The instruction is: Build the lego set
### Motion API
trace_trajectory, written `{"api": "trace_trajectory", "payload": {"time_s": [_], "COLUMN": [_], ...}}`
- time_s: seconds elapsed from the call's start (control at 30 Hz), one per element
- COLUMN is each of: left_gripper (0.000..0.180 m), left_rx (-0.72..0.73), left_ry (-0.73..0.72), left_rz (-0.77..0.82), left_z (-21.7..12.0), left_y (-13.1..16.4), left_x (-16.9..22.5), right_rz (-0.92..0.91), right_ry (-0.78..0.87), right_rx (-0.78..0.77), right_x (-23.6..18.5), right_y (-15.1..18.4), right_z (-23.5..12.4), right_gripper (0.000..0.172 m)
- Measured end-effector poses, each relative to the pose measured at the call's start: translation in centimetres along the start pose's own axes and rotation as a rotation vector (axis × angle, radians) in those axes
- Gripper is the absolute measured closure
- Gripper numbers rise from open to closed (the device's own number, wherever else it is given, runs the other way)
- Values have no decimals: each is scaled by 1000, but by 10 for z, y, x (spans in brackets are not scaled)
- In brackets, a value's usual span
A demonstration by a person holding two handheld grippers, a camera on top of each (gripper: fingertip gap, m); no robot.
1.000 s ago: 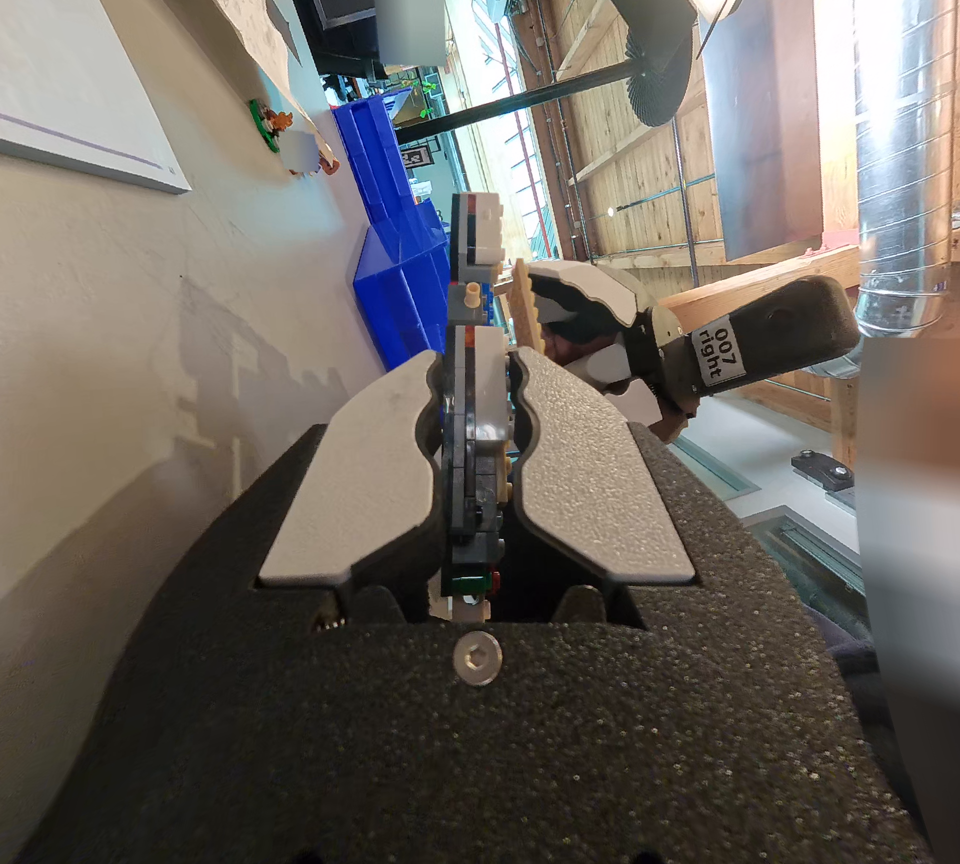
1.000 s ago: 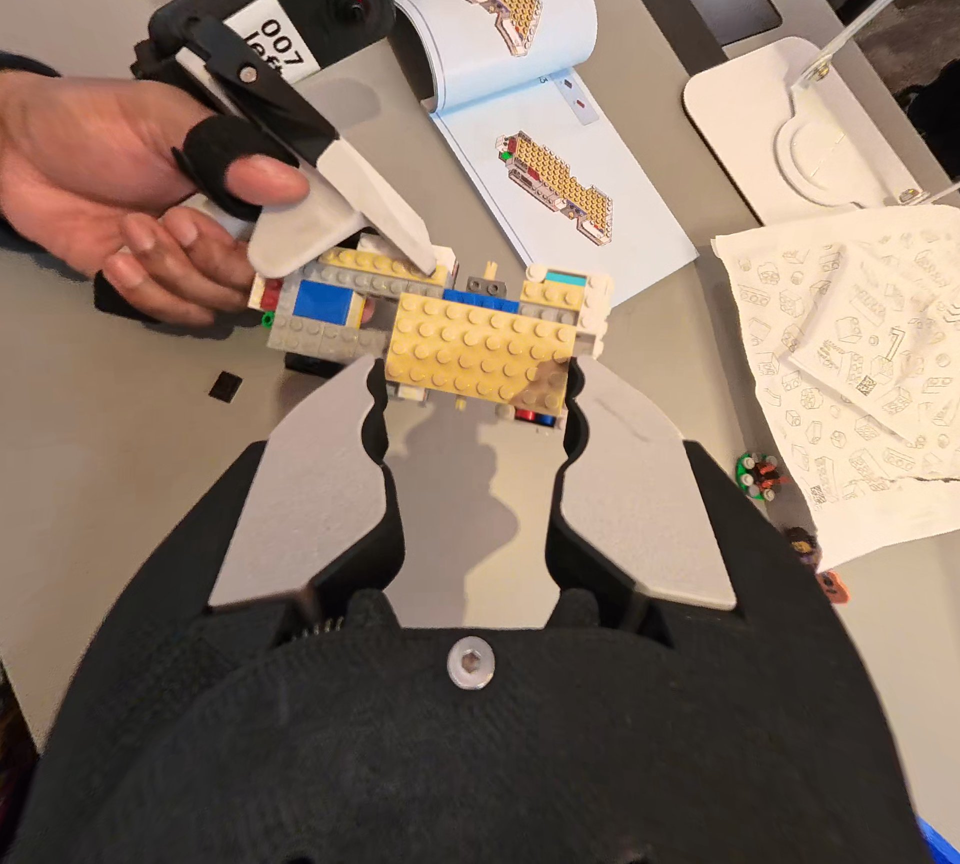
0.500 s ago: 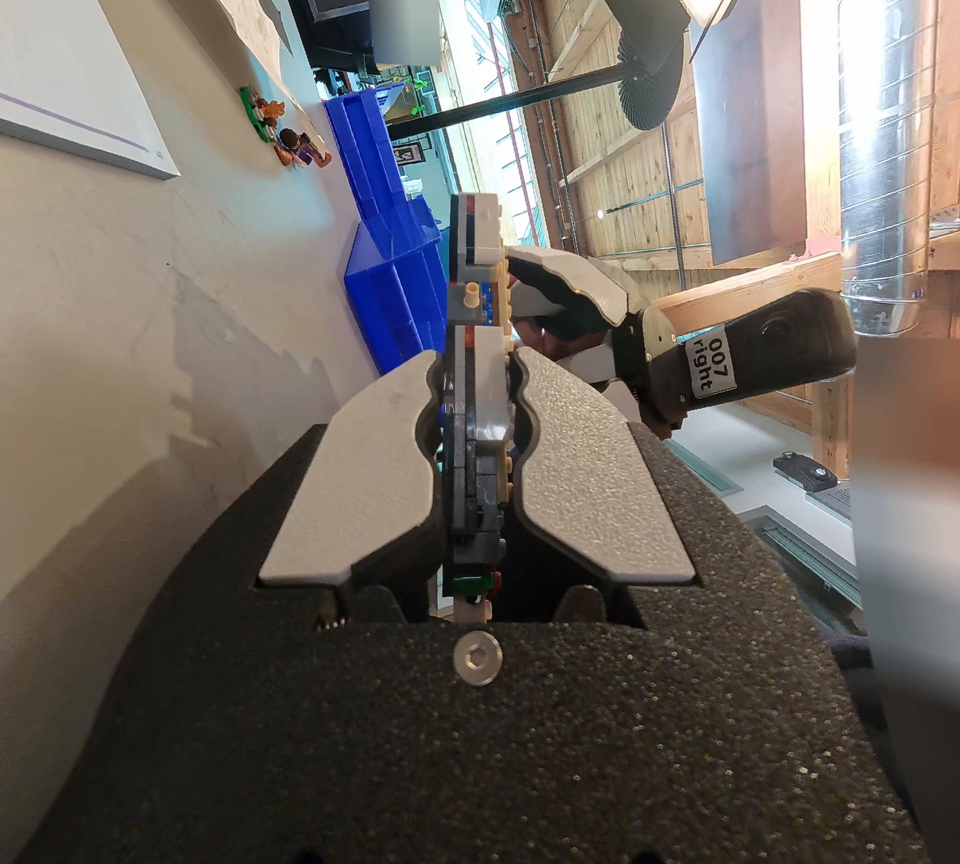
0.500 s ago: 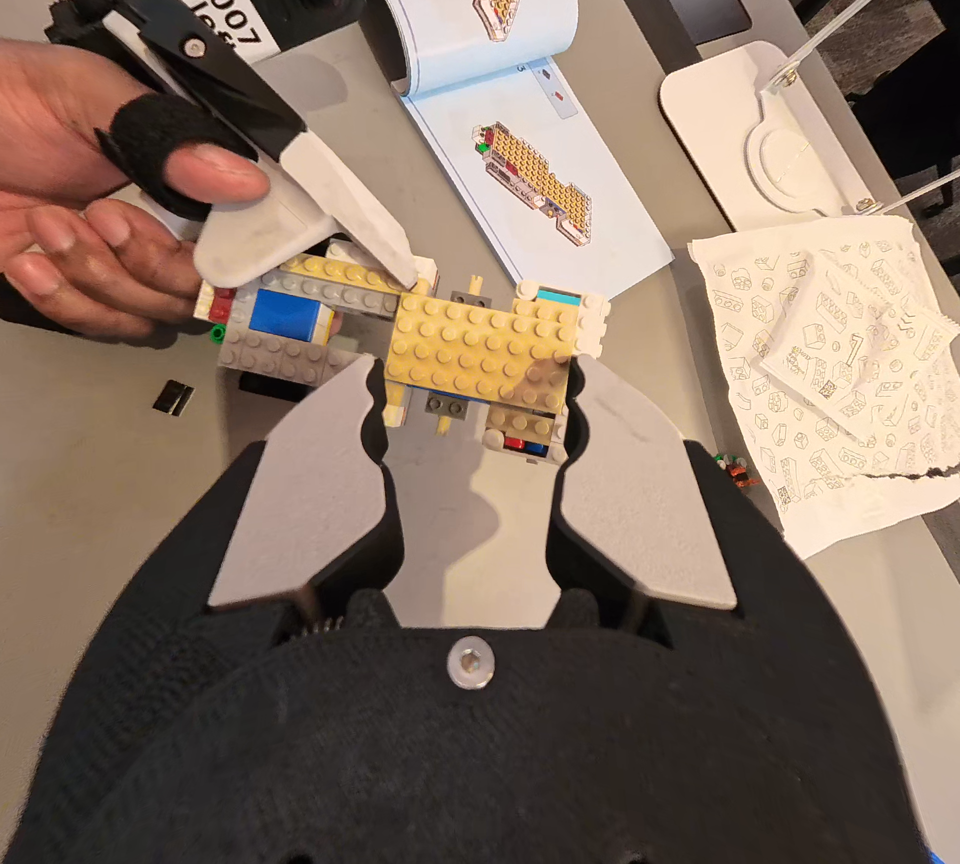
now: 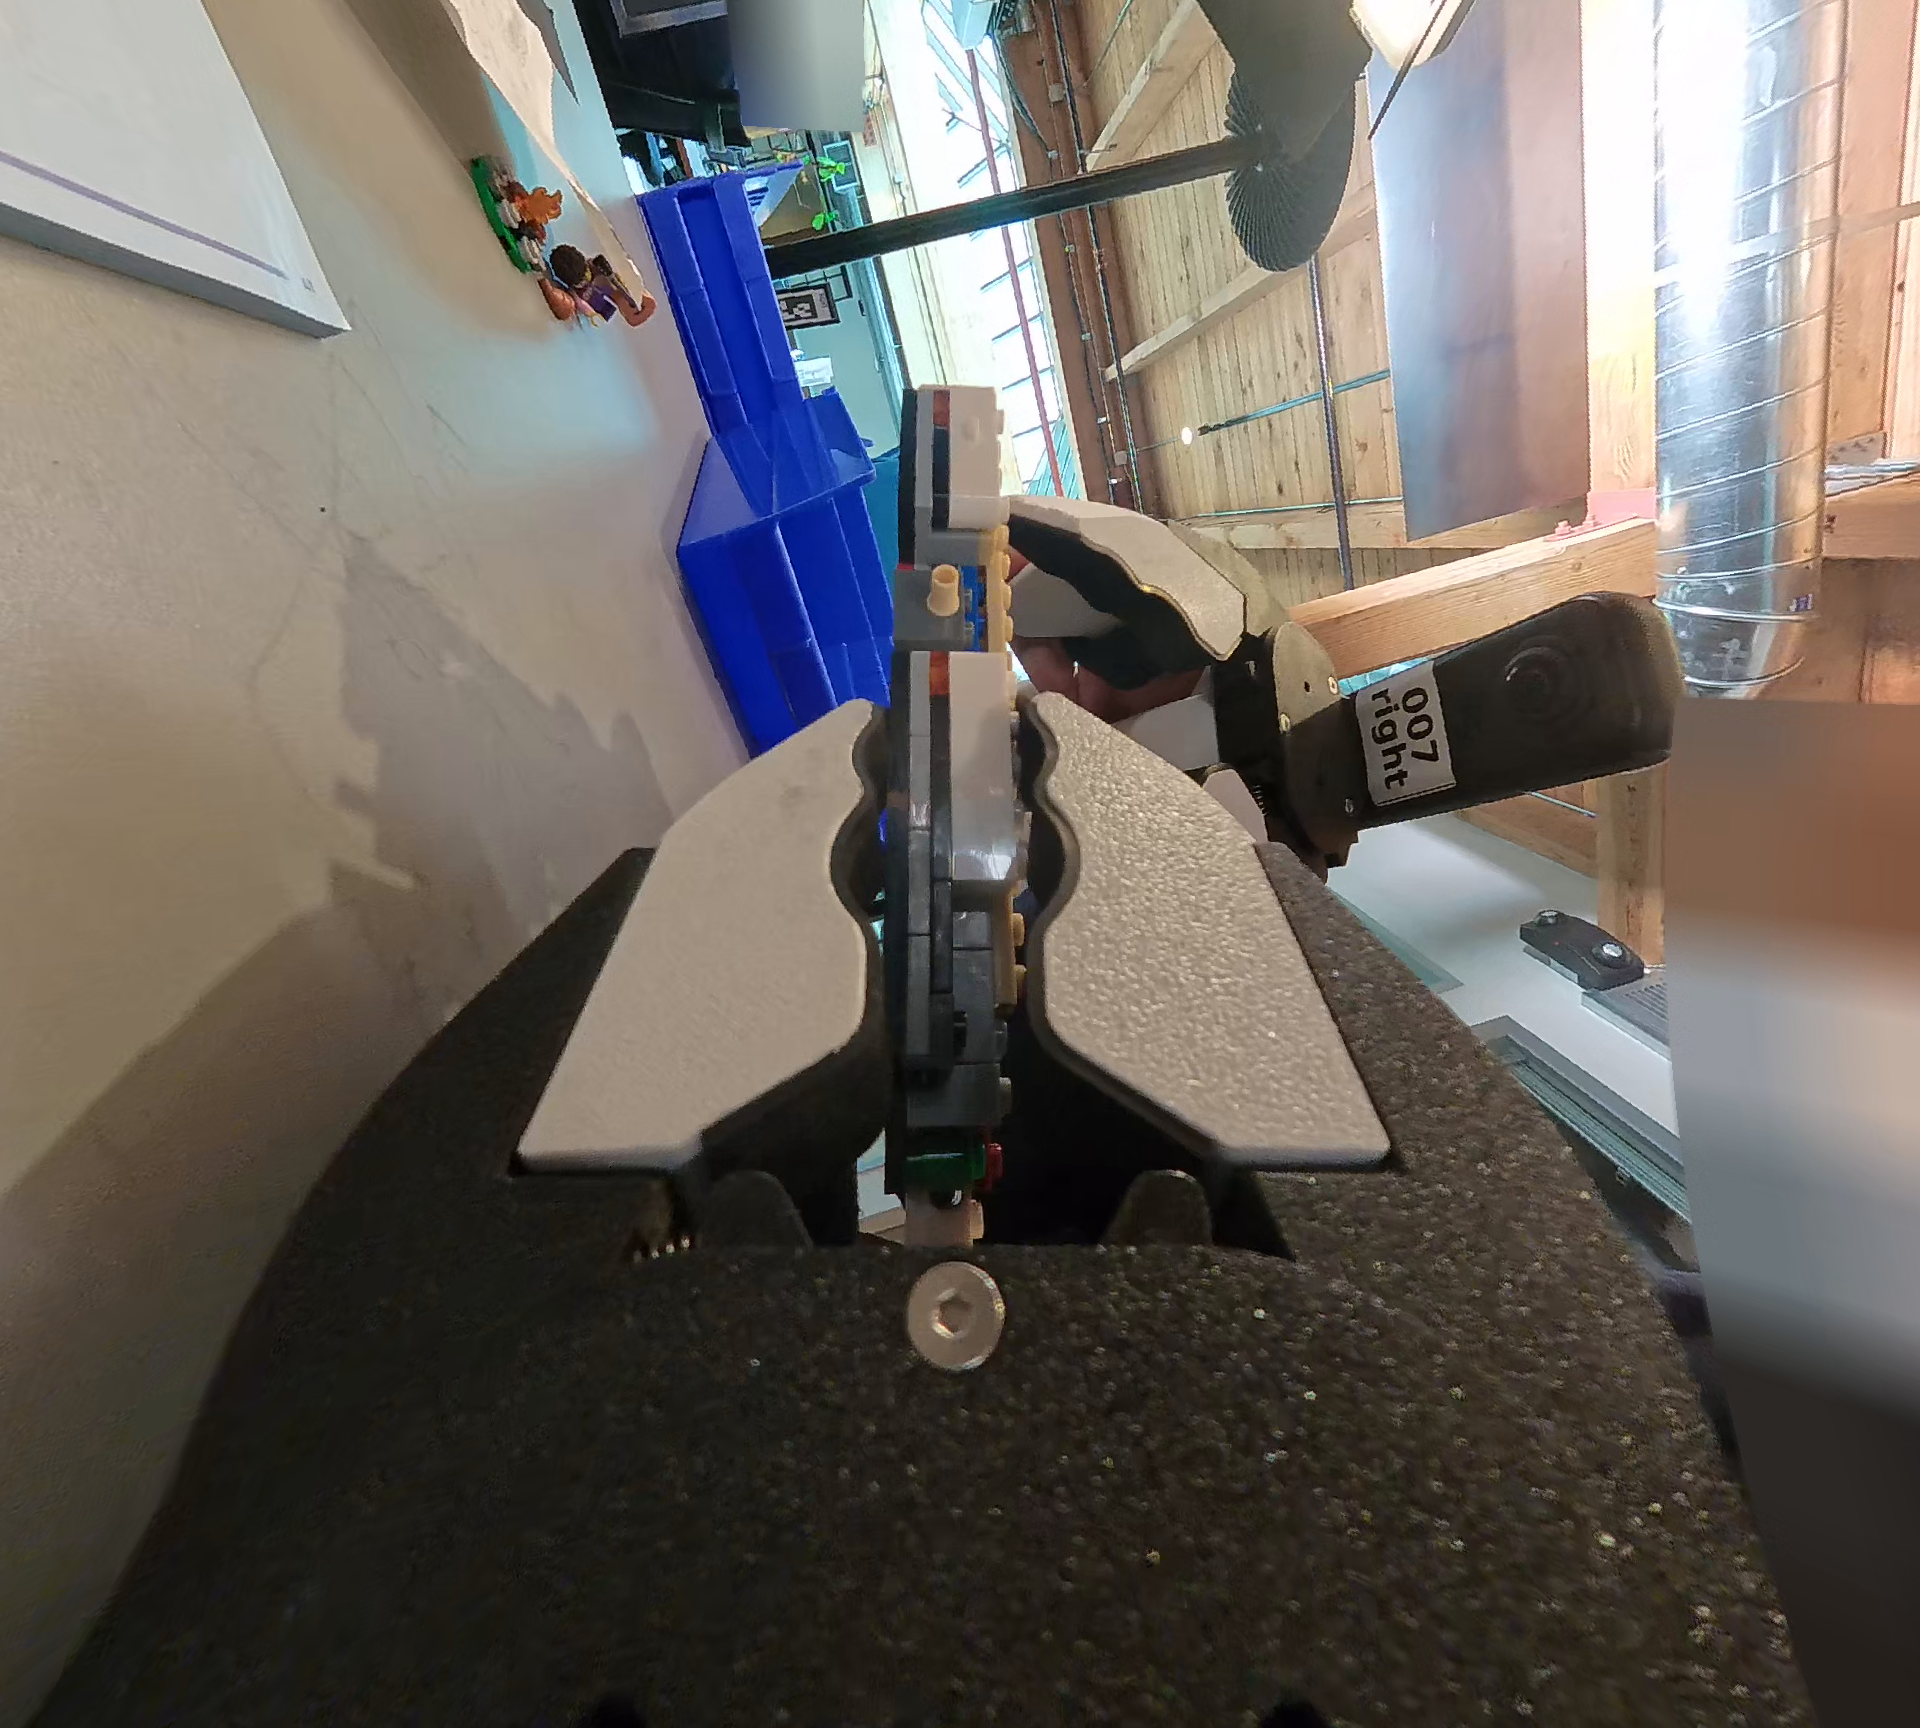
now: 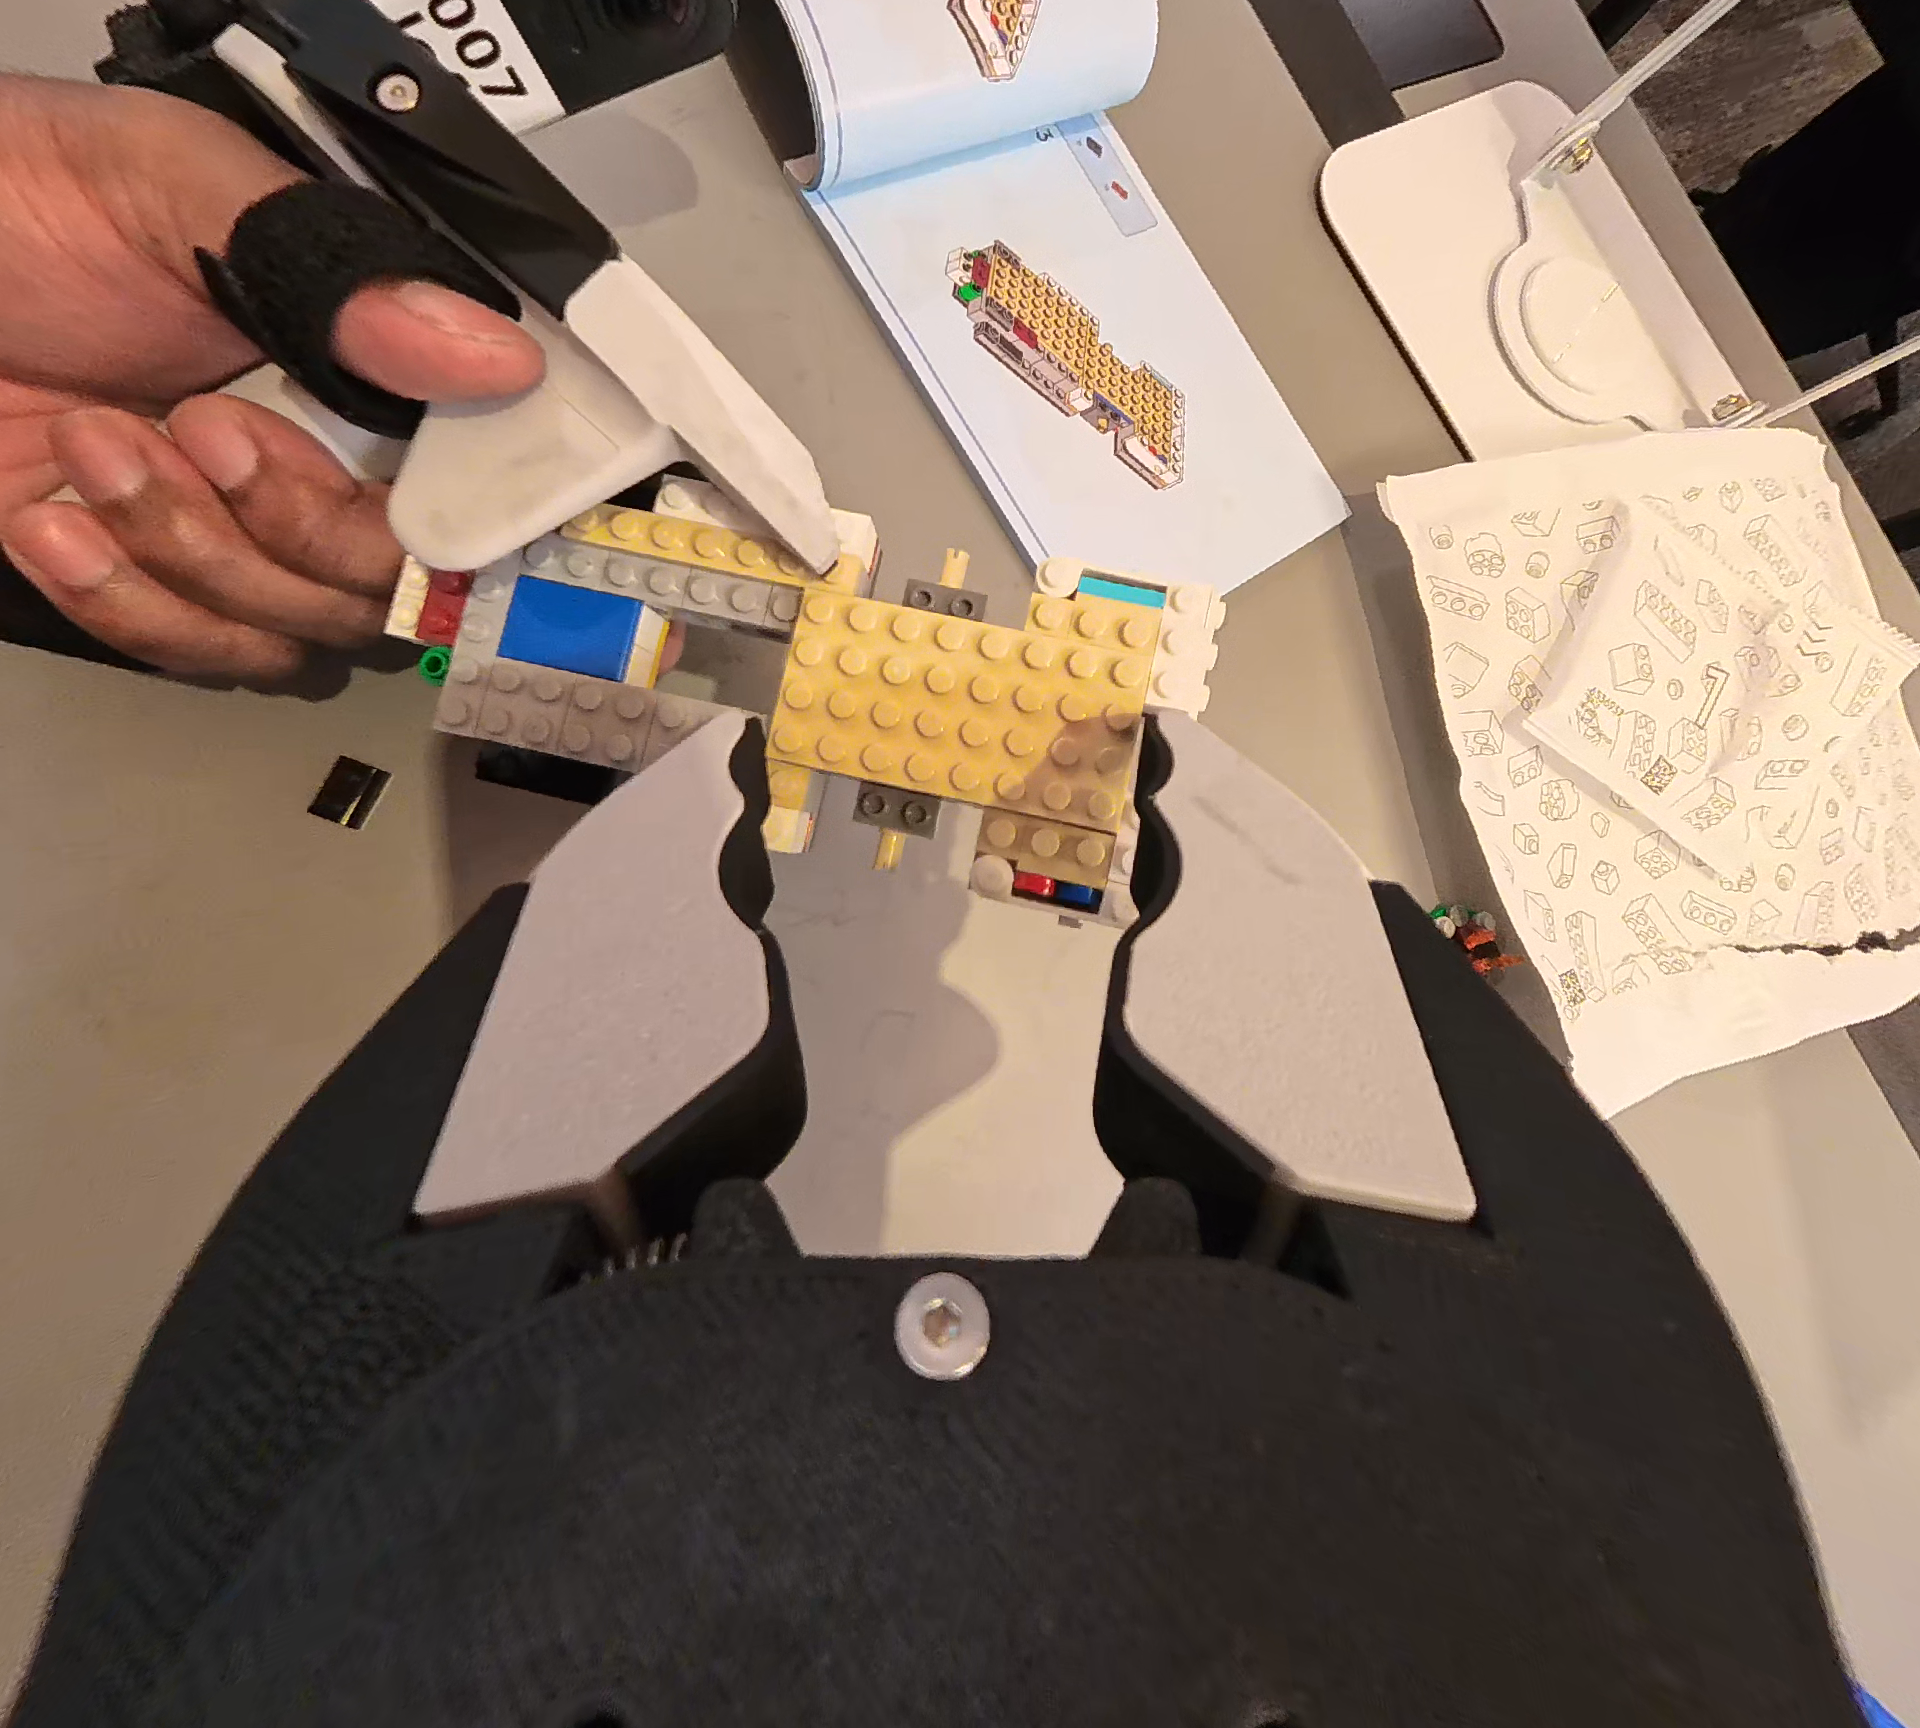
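Observation:
A brick model (image 6: 935, 702) with a tan studded plate on top, grey plates and a blue block is held above the grey table (image 6: 208, 1003). My left gripper (image 5: 951, 722) is shut on its grey end, and in the left wrist view the model (image 5: 951, 847) stands edge-on between the pressed pads. The right wrist view shows the left gripper's white fingers (image 6: 727, 473) clamped on that end. My right gripper (image 6: 948, 743) grips the tan plate, one pad against each side edge. Its upper finger (image 5: 1132, 566) touches the tan studs in the left wrist view.
A person's hand (image 6: 156, 390) holds the left gripper. An open instruction booklet (image 6: 1039, 307), a white lamp base (image 6: 1475, 244) and printed white paper bags (image 6: 1662, 722) lie beyond. A small black piece (image 6: 348, 793) and small figures (image 6: 1465, 930) lie on the table. Blue bins (image 5: 769, 535) stand at the edge. My two grippers' fingertips are within a few centimetres of each other. It is some 12 centimeters from my right tips to the small black piece (image 6: 348, 793).
Both grippers and the model have shifted and tilted together a little, so more of the model's near underside shows below the tan plate. Both grasps look unchanged.

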State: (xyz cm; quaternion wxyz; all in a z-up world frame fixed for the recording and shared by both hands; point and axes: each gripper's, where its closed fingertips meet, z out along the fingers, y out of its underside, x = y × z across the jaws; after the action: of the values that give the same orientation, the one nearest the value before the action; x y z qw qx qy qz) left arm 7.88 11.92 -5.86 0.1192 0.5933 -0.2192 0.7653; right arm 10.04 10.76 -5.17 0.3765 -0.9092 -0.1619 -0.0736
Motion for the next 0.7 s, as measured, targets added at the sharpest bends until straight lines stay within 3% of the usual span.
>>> {"api": "trace_trajectory", "payload": {"time_s": [0.3, 0.7], "left_gripper": [158, 158], "left_rx": [-2, -52], "left_ry": [9, 3], "left_rz": [8, 86], "left_z": [0, 3], "left_y": [0, 8], "left_x": [3, 6], "right_rz": [22, 237], "right_ry": [17, -38], "right_rx": [32, 161], "right_x": [2, 20], "right_y": [-1, 4], "right_z": [-5, -23], "right_gripper": [102, 103]}}
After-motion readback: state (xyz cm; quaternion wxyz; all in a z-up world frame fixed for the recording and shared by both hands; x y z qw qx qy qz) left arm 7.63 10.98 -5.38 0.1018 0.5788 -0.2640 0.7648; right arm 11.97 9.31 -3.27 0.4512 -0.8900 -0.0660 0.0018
